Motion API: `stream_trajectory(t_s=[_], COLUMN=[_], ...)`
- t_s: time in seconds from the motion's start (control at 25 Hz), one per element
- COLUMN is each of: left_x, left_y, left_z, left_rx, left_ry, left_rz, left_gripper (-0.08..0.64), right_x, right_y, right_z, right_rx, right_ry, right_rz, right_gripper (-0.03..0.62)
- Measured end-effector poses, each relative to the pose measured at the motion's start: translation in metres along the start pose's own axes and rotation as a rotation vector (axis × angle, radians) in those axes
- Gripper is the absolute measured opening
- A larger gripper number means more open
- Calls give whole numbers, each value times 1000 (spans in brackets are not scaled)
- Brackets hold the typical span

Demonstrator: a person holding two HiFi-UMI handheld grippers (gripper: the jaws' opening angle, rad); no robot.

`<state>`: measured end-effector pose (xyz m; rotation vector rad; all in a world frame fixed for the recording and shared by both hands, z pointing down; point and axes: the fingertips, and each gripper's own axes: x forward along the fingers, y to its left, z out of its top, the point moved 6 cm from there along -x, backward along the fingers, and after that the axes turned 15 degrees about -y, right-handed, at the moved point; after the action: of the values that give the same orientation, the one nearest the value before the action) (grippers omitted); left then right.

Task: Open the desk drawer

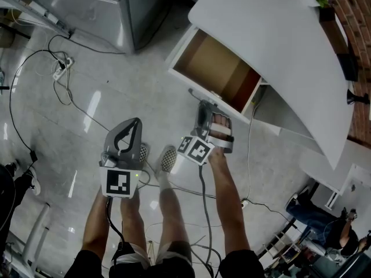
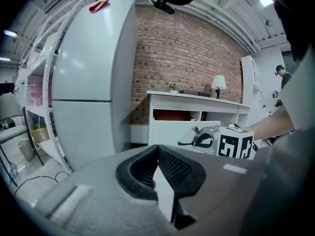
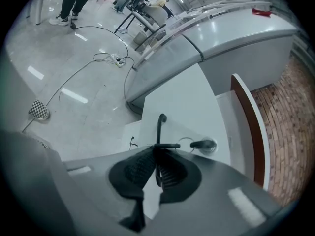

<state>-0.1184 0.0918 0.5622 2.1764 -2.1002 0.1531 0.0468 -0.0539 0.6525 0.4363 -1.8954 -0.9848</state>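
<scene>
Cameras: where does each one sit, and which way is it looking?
Head view: on the person's head, looking steeply down at the open drawer; shows forearms, legs, left gripper, right gripper.
Left gripper view: on the left gripper, looking across the room at fridge and desk; shows its shut, empty jaws.
Right gripper view: on the right gripper, looking down at the drawer front; jaws shut on the handle.
Shared: head and left gripper views both show the drawer and right gripper.
</scene>
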Motion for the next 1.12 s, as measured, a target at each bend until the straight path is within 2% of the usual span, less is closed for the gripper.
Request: stream_trajectory(t_s=[0.76, 1.12], left_x=[-13, -10], left_y=[5, 2], left_z=[-6, -11], left_rx=[-6, -2], left_ry=[4, 18], left_rz=[0, -13], left_gripper=[11, 11], right_x=[-5, 1], right_y=[-3, 17], right_z=[3, 1], right_rx=[-6, 4], right_ry=[2, -2], right_rz=[-45, -17], right_gripper=[21, 21])
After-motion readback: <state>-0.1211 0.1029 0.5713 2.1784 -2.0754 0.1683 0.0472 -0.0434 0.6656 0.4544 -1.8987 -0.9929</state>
